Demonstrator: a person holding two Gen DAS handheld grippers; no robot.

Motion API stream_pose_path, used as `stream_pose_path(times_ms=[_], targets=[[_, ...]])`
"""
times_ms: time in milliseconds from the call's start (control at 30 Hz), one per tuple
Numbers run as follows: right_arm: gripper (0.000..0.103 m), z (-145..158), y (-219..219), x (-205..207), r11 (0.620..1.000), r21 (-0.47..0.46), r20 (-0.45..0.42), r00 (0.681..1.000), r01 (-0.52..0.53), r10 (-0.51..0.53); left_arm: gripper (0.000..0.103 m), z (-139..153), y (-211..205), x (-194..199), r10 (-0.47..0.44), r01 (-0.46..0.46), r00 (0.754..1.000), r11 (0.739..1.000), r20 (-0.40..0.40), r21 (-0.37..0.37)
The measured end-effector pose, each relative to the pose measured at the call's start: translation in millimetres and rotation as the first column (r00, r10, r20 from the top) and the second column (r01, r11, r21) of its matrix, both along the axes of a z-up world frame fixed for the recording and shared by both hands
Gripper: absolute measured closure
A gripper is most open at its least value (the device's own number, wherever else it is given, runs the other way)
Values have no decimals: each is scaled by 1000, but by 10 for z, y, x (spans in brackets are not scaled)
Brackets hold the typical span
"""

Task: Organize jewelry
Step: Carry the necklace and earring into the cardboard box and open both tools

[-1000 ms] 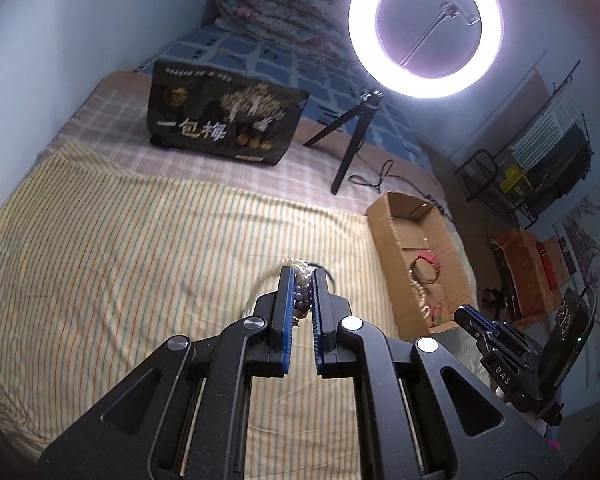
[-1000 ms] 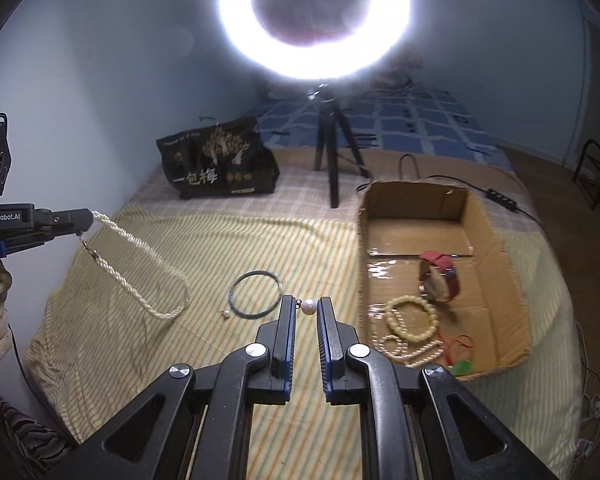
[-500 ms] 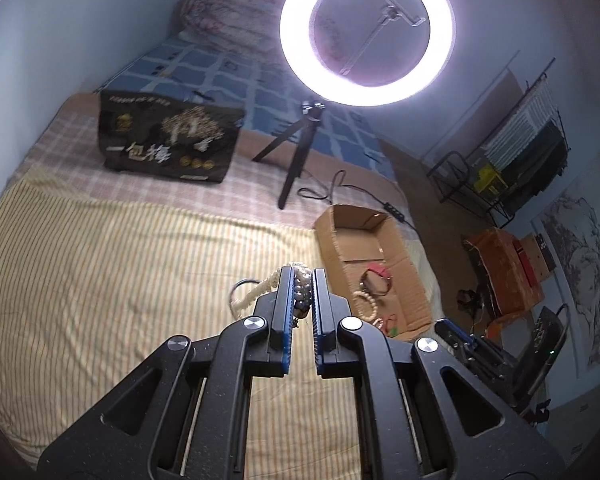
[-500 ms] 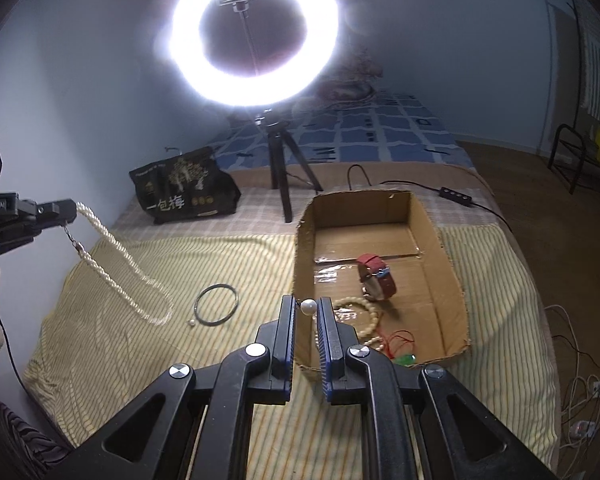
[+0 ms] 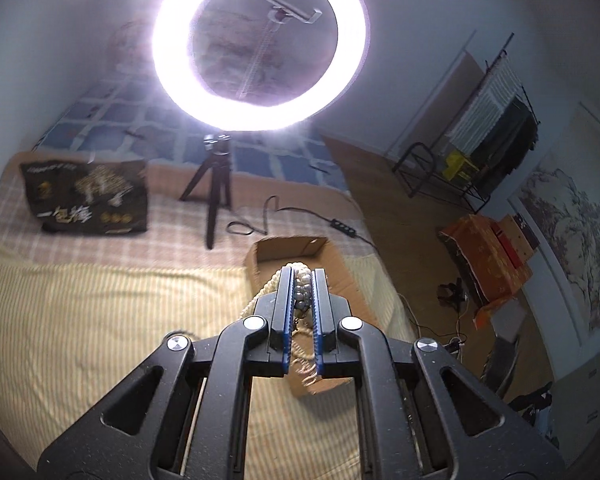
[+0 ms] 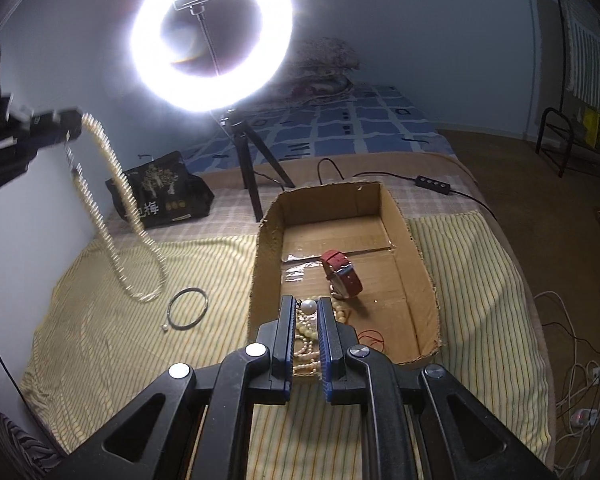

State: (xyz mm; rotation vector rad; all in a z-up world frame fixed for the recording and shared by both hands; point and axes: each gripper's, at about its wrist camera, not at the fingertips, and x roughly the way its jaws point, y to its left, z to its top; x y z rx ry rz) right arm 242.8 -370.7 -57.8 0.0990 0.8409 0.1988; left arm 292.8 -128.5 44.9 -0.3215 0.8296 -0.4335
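My left gripper (image 5: 301, 276) is shut on a twisted pearl necklace (image 5: 302, 288). In the right wrist view that necklace (image 6: 112, 200) hangs in a long loop from the left gripper (image 6: 74, 124), high above the striped blanket. My right gripper (image 6: 305, 306) is shut on a pearl earring (image 6: 309, 306), held over the near end of the cardboard box (image 6: 416, 240). Inside the box lie a red watch (image 6: 340, 270), cream bead bracelets (image 6: 306, 332) and a red string piece (image 6: 370, 336). A dark bangle (image 6: 188, 308) and a small pearl (image 6: 165, 327) lie on the blanket left of the box.
A lit ring light (image 6: 210, 36) on a black tripod (image 6: 252, 168) stands behind the box, with its cable and switch (image 6: 434, 184) trailing right. A black printed bag (image 6: 160, 192) sits at the back left. The bed's edge drops to the floor on the right.
The left gripper has risen and swung right toward the box with the necklace. The right gripper has moved right with the earring, from over the blanket to over the box's near end.
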Motion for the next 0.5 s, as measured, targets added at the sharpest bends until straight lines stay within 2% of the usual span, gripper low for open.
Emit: stream_pose_path(times_ms=[167, 500], targets=[[94, -48, -56, 62, 1000, -8, -11, 1000, 16, -16, 97, -18, -310, 190, -28, 28, 1000, 999, -7, -16], [95, -186, -202, 185, 999, 5, -52, 997, 49, -48, 97, -277, -807, 596, -45, 46, 999, 999, -30, 22]])
